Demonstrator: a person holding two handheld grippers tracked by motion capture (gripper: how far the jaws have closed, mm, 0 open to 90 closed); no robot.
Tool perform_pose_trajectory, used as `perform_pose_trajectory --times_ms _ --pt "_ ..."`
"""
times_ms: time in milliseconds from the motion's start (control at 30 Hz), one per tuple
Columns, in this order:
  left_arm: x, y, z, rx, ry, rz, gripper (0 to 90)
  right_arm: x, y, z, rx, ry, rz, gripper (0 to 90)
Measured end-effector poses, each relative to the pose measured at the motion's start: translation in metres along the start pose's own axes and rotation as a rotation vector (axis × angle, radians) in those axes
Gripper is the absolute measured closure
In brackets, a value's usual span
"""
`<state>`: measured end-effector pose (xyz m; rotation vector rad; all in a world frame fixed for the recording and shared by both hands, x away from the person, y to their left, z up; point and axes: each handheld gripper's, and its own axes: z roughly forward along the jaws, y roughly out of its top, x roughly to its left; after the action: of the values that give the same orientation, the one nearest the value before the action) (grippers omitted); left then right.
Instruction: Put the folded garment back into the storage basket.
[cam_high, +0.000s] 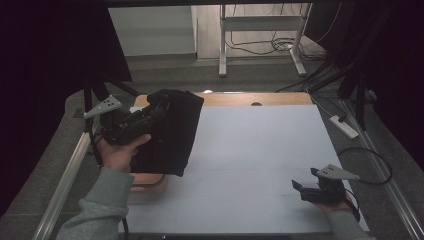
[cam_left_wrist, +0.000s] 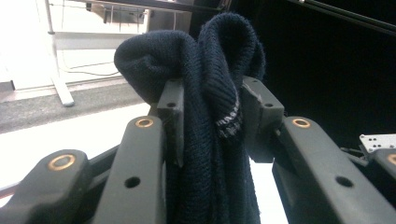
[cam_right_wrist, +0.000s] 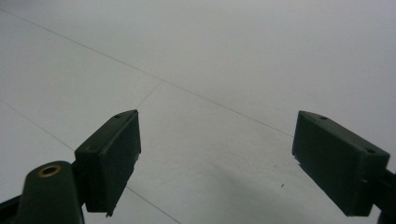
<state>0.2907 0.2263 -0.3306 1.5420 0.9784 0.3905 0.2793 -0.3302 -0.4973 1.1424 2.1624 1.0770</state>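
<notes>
A person at a white table (cam_high: 260, 150) works a pair of tongs in each hand. The left tongs (cam_high: 150, 112), raised over the table's left side, are clenched on a dark navy knitted garment (cam_high: 172, 132); in the left gripper view a thick bunched fold of the knit (cam_left_wrist: 205, 93) is pinched between the two jaws and bulges above them. The rest of the cloth hangs below the tongs, its lower edge near an orange basket (cam_high: 150, 182) just beneath. The right tongs (cam_high: 307, 187) rest low at the table's right side, jaws spread wide with nothing but bare tabletop between them, well apart from the garment. The step in hand looks like lifting the garment clear of the basket. Next, it probably needs carrying toward the middle of the table, where the free right tongs can catch a hanging edge to spread it flat.
</notes>
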Motion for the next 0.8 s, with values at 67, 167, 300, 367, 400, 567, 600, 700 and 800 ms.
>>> perform_pose_trajectory --times_ms 67,167,300,367,400,567,600,700,800 --pt "0.001 0.001 -0.002 -0.002 0.005 0.001 64.6 0.0 0.0 0.0 0.0 0.0 0.001 16.3" --pt "0.003 0.002 -0.006 -0.006 0.012 -0.001 64.7 0.0 0.0 0.0 0.0 -0.001 0.001 16.3" --pt "0.006 0.003 -0.011 -0.01 0.023 -0.002 64.8 0.0 0.0 0.0 0.001 -0.001 0.001 16.3" --pt "0.008 0.004 -0.014 -0.011 0.031 -0.001 64.8 0.0 0.0 0.0 0.001 -0.002 0.001 16.3" --pt "0.009 0.004 -0.016 -0.014 0.034 -0.004 64.8 0.0 0.0 0.0 0.001 -0.002 0.001 16.3" --pt "0.012 0.007 -0.024 -0.025 0.049 -0.006 64.9 0.0 0.0 0.0 0.003 -0.002 0.0 16.3" --pt "0.013 0.008 -0.027 -0.028 0.052 -0.006 64.9 0.0 0.0 0.0 0.004 -0.003 0.0 16.3" --pt "0.014 0.01 -0.032 -0.034 0.058 -0.004 64.9 0.0 0.0 0.0 0.004 -0.003 0.0 16.3" --pt "0.014 0.012 -0.036 -0.04 0.064 -0.005 64.9 0.0 0.0 0.0 0.004 -0.005 -0.001 16.4"
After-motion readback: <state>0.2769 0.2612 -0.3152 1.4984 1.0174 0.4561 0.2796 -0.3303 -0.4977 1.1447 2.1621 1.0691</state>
